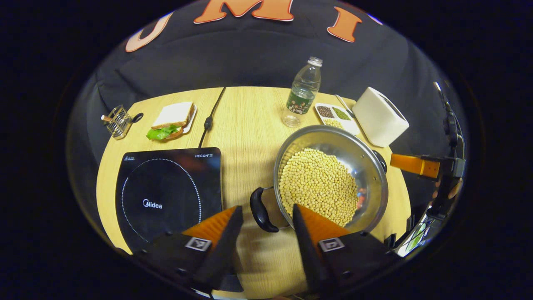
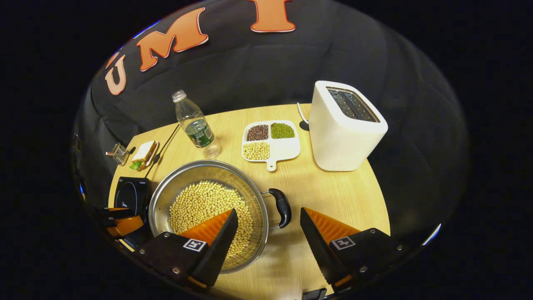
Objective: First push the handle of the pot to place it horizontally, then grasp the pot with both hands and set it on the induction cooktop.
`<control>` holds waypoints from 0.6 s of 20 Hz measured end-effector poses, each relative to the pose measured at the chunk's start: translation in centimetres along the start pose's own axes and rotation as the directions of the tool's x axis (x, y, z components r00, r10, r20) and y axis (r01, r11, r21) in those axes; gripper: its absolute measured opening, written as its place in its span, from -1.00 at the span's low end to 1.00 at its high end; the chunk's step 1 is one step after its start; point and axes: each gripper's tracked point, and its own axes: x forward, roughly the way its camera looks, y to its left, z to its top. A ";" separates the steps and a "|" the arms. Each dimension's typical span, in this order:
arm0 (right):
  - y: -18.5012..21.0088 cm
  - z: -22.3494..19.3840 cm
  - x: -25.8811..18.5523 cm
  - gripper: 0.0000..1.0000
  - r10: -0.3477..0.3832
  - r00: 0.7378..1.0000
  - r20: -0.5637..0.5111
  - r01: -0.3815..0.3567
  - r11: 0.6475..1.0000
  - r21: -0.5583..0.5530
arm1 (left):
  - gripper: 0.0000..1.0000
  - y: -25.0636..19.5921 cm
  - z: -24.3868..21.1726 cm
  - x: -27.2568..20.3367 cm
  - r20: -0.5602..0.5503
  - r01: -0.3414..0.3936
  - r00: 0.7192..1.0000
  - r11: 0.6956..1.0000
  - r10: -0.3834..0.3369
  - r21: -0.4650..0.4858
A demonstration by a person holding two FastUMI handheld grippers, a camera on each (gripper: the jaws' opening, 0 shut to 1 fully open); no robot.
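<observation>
With the pot [image 1: 331, 179] of beans on the surface [image 1: 245, 125] beside the cooktop [image 1: 166, 191], each hand-held gripper, left [image 1: 266, 221] and right [image 2: 268, 227], hangs wide open around a side handle, so squeezing both, then lifting across, seems next.

Both views high, near, facing wall; share pot [image 1: 331, 183] [image 2: 208, 208], flanking it.

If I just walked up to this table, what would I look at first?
Probably the big shiny pot heaped with pale beans, in the middle of the wooden table, with an open gripper lined up on each of its black side handles. Next, the black induction cooktop on one side of the pot, and the tall white toaster at the table's other end.
</observation>
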 end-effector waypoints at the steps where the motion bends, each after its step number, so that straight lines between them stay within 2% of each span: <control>1: -0.1 -0.5 0.6 0.84 0.002 0.999 -0.032 -0.002 1.000 0.001 | 0.77 -0.1 -0.1 0.3 -0.013 0.002 1.000 1.000 -0.002 -0.014; 4: -0.7 -1.0 2.9 0.81 -0.010 0.996 -0.089 0.009 1.000 -0.008 | 0.96 -0.3 -0.4 1.9 -0.060 -0.001 0.998 0.999 -0.002 -0.054; 8: -1.3 -1.6 5.4 0.72 -0.030 0.986 -0.163 0.025 0.999 -0.034 | 0.97 -0.2 -1.4 4.5 -0.135 -0.027 0.991 0.992 0.010 -0.121; 9: -1.4 -1.7 5.8 0.58 -0.036 0.983 -0.180 0.029 0.999 -0.041 | 0.97 -0.2 -1.8 5.1 -0.153 -0.037 0.988 0.991 0.016 -0.132; 10: -1.3 -1.9 6.2 0.65 -0.034 0.980 -0.194 0.026 0.999 -0.044 | 0.96 -0.1 -2.0 5.8 -0.165 -0.047 0.986 0.989 0.024 -0.140; 12: -0.9 -2.0 6.8 0.58 -0.028 0.978 -0.207 0.021 0.999 -0.036 | 0.96 0.3 -2.1 6.8 -0.170 -0.074 0.984 0.986 0.048 -0.151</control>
